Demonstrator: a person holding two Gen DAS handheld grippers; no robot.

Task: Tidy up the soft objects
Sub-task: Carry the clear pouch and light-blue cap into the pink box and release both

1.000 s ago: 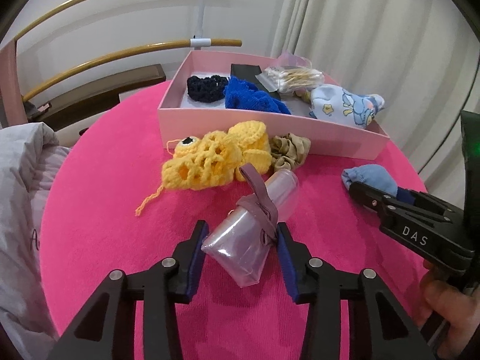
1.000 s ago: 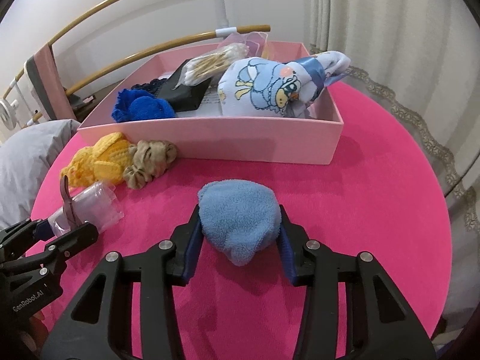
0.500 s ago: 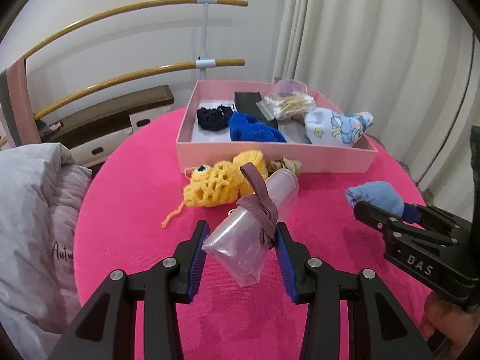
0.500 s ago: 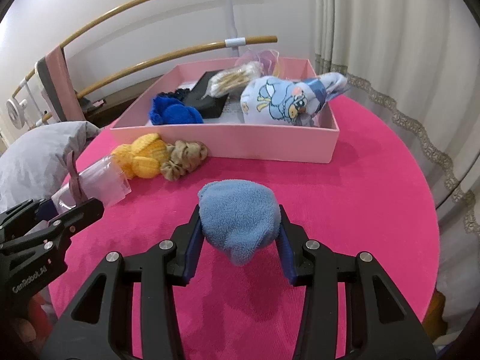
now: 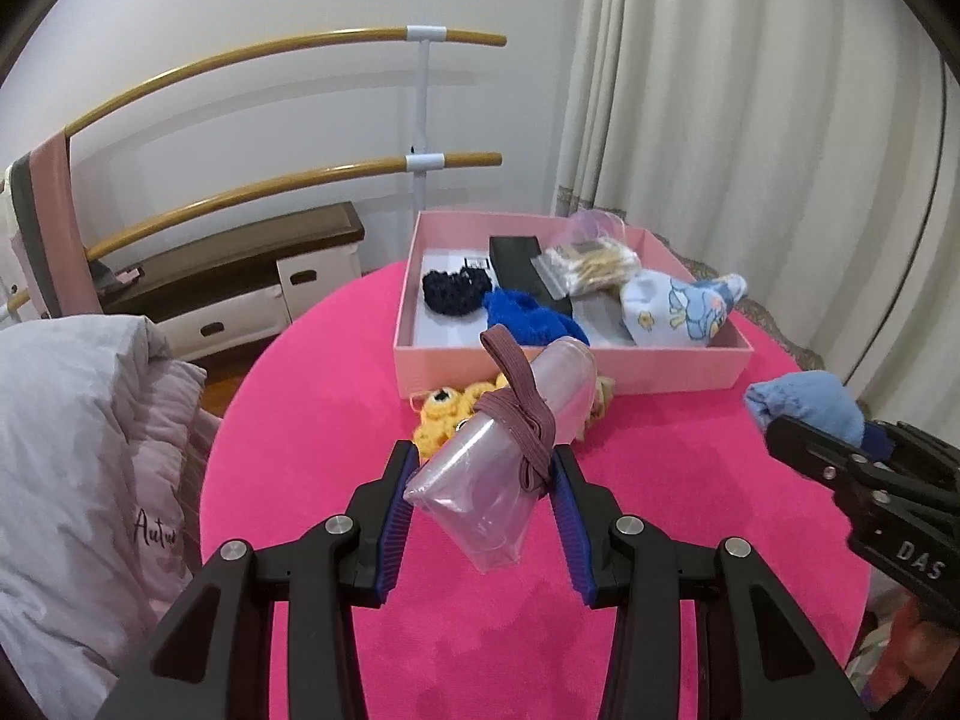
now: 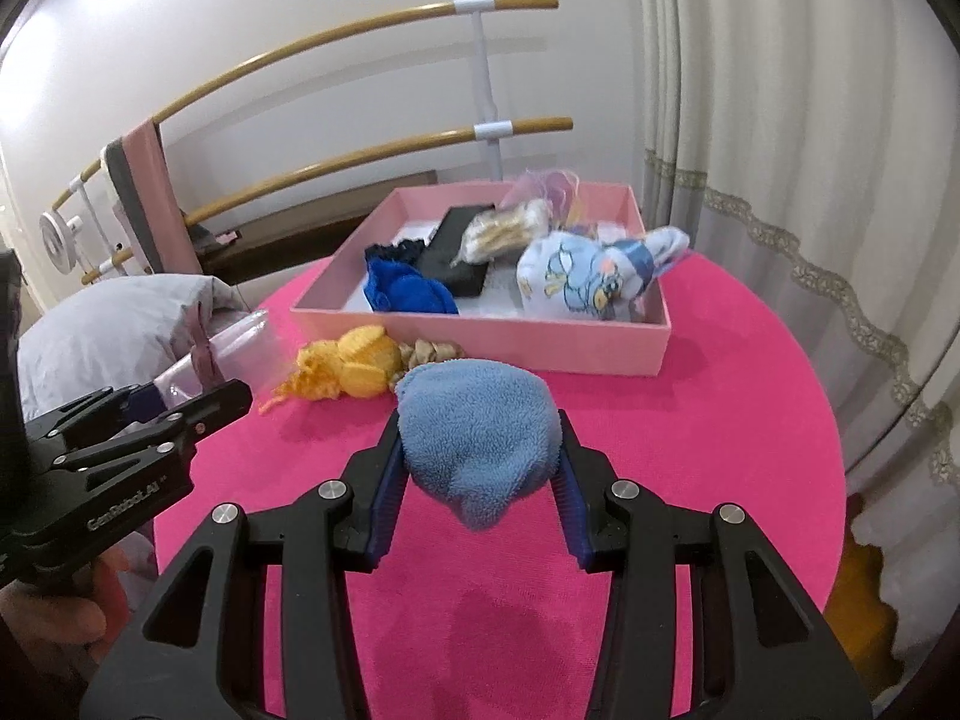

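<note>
Raised since earlier: left gripper (image 5: 483,474) clamped on clear rolled pouch (image 5: 498,468); right gripper (image 6: 477,468) clamped on blue fleece bundle (image 6: 477,438). Both clear of table (image 6: 750,420), ready for pink box (image 6: 480,348).

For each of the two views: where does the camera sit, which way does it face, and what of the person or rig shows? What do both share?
Left wrist: sits behind the left gripper, looking down across the pink table toward the pink box; its jaws hold a clear pouch; the right gripper shows at right.
Right wrist: sits behind the right gripper, facing the same box; its jaws hold a blue fleece cloth; the left gripper and a hand show at left.
Shared: table, box, yellow knitted toy, both held items.
</note>
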